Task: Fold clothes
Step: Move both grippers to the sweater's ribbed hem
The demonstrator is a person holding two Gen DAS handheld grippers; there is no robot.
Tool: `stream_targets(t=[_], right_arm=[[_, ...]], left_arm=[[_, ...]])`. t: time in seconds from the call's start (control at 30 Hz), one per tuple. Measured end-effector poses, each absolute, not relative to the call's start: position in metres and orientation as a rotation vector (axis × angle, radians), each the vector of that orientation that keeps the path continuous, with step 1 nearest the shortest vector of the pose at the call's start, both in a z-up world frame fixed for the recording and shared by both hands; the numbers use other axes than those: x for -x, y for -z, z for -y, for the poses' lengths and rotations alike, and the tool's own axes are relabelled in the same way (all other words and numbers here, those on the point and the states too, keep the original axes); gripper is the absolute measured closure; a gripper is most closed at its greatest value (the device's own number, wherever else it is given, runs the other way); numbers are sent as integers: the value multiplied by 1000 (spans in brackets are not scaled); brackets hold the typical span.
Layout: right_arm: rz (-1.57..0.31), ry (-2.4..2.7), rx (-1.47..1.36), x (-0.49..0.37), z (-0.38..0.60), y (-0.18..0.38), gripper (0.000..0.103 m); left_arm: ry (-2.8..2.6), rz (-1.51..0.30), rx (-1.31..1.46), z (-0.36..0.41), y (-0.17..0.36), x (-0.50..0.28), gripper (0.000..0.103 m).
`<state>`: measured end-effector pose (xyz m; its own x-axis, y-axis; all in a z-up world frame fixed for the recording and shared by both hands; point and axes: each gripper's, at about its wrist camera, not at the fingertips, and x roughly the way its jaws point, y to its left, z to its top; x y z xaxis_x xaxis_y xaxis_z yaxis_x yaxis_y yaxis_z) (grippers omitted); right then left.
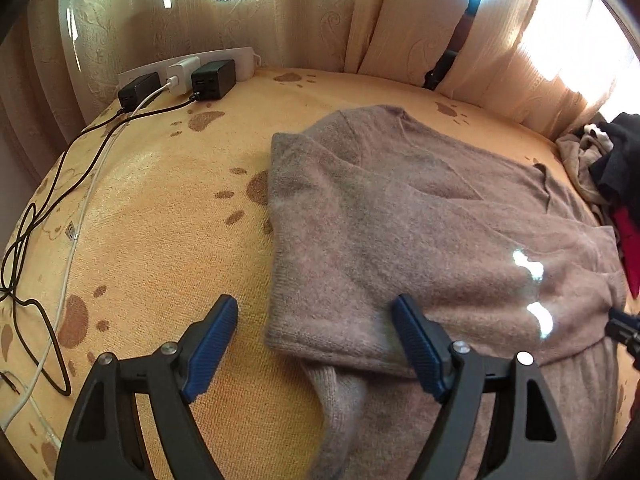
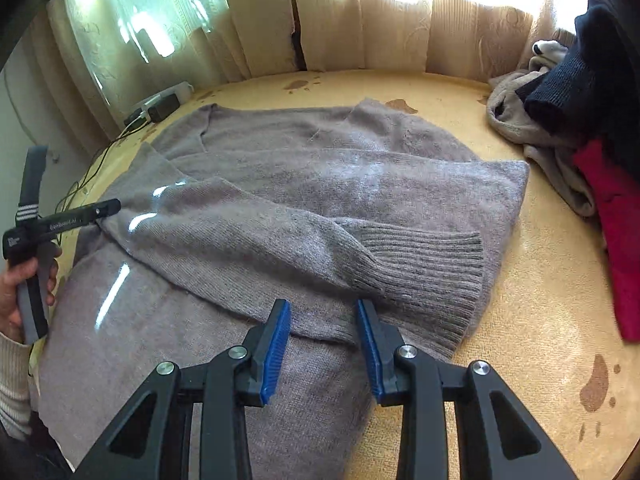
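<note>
Spread wide, the jaws of the left gripper (image 1: 314, 336) hang above the near left corner of a grey-brown knitted sweater (image 1: 420, 232), with nothing between the blue pads (image 1: 212, 344); one pad stands over bare blanket, the other over the knit. Partly parted, the jaws of the right gripper (image 2: 322, 346) hover over the sweater's (image 2: 280, 208) body with no cloth caught between them. Just ahead of these jaws and a little to their right lies the ribbed cuff (image 2: 436, 272) of a sleeve folded across the garment. The sweater lies flat on an orange blanket (image 1: 160, 220) printed with brown paw marks. Beyond the left jaws, far to their left, chargers (image 1: 212, 78) sit in a white power strip (image 1: 240, 60), their cables (image 1: 48, 216) trailing back along the blanket. To the right of the right jaws, well apart, is a heap of other clothes (image 2: 580, 120), dark, grey and red. At the left edge of the right wrist view a hand (image 2: 16, 292) holds the other gripper's handle. Pale curtains (image 2: 240, 20) hang behind.
</note>
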<state>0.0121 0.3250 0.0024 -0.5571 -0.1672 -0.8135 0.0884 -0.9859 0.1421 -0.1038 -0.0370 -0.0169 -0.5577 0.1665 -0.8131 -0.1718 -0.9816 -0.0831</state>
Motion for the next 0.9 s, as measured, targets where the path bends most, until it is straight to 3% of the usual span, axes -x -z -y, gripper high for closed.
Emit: stream_targets(t=[0.03, 0.37, 0.57, 0.77, 0.9], right_arm=[[125, 2647, -1385, -14, -325, 0, 61], [164, 2668, -1356, -15, -325, 1, 60], [190, 2678, -1322, -20, -329, 3, 60], [188, 2698, -1320, -21, -328, 2, 60], [256, 2751, -1244, -31, -340, -19, 60]], left_arm=[[-2614, -8, 1352, 34, 12, 106, 20], [-2681, -69, 1442, 20, 22, 177, 20], [-2838, -66, 1451, 53, 33, 207, 3], [-2836, -112, 1452, 54, 31, 210, 2], [-2788, -44, 1391, 51, 10, 188, 2]])
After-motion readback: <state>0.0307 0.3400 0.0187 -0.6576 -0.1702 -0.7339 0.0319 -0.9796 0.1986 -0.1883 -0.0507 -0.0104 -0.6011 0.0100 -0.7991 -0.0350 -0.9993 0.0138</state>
